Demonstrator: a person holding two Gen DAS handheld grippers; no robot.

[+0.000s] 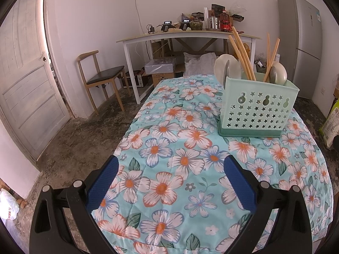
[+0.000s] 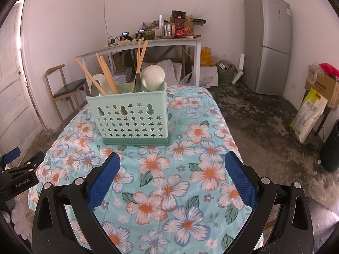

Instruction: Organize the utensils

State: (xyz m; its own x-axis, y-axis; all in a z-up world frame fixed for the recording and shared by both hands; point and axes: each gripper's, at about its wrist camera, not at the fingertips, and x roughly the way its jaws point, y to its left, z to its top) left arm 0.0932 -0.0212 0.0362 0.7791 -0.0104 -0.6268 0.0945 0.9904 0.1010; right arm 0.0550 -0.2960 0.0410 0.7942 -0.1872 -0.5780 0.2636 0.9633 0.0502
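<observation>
A mint green utensil holder [image 1: 257,108] [image 2: 129,116] with star cutouts stands upright on the floral tablecloth [image 1: 180,169] [image 2: 169,180]. Wooden chopsticks [image 1: 241,53] [image 2: 106,72] and white spoons [image 1: 227,67] [image 2: 152,78] stick up out of it. My left gripper [image 1: 171,180] hovers open over the cloth, well short of the holder and to its left, with nothing between its blue pads. My right gripper [image 2: 172,177] is open too, empty, just in front of the holder. The left gripper's tip [image 2: 12,158] shows at the left edge of the right wrist view.
Behind the table stands a white desk [image 1: 186,35] [image 2: 148,44] crowded with bottles and gadgets. A wooden chair [image 1: 101,78] [image 2: 63,89] is at the left by the door [image 1: 25,74]. A grey fridge [image 1: 305,42] [image 2: 267,42], boxes and a sack [image 2: 307,116] are on the right.
</observation>
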